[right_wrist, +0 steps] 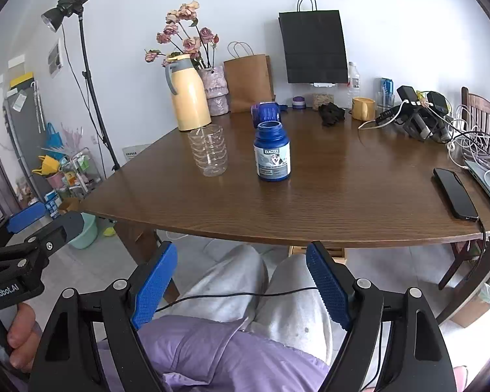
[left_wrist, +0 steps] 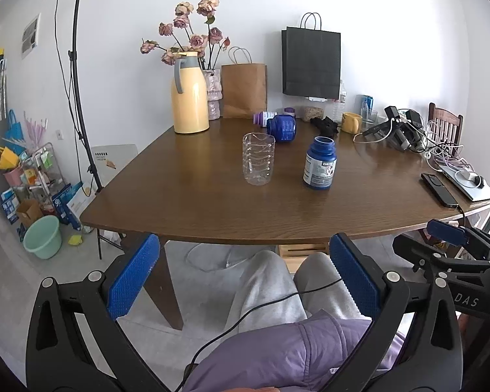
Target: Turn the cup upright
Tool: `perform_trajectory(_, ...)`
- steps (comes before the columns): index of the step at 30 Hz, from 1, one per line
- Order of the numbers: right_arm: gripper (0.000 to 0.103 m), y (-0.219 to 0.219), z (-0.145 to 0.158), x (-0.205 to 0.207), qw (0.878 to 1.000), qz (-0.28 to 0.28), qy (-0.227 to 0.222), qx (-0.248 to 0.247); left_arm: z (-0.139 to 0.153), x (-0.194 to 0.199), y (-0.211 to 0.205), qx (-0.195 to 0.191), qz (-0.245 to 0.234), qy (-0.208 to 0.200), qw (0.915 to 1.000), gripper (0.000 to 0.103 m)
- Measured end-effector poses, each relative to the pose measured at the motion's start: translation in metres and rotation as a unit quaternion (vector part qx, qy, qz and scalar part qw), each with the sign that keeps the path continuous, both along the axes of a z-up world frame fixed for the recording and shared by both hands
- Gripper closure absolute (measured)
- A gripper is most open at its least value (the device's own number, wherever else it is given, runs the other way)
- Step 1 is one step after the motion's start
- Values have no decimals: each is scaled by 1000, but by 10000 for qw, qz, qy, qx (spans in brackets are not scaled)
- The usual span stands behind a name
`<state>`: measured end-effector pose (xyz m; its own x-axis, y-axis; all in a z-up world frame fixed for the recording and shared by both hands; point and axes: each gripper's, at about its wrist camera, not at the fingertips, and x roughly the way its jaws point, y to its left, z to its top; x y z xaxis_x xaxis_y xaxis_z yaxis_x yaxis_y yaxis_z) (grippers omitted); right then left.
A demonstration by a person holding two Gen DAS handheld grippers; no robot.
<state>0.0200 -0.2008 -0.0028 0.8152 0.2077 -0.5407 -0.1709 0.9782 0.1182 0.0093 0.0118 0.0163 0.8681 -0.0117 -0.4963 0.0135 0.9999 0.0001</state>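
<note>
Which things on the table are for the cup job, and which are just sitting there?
For the job:
clear plastic cup, standing open end up
left gripper, open
right gripper, open

Just lying about:
upright blue bottle
blue bottle on its side
yellow jug
yellow mug
phone

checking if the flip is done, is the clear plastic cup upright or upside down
Upright: the clear cup stands on the table with its open rim up and its closed base down.
</note>
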Motion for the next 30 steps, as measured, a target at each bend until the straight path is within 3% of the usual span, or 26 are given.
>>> perform_trajectory(30,19,3,-2,0,10000,35,49,-27,-3,-1,2,-48,61,89,9999,0)
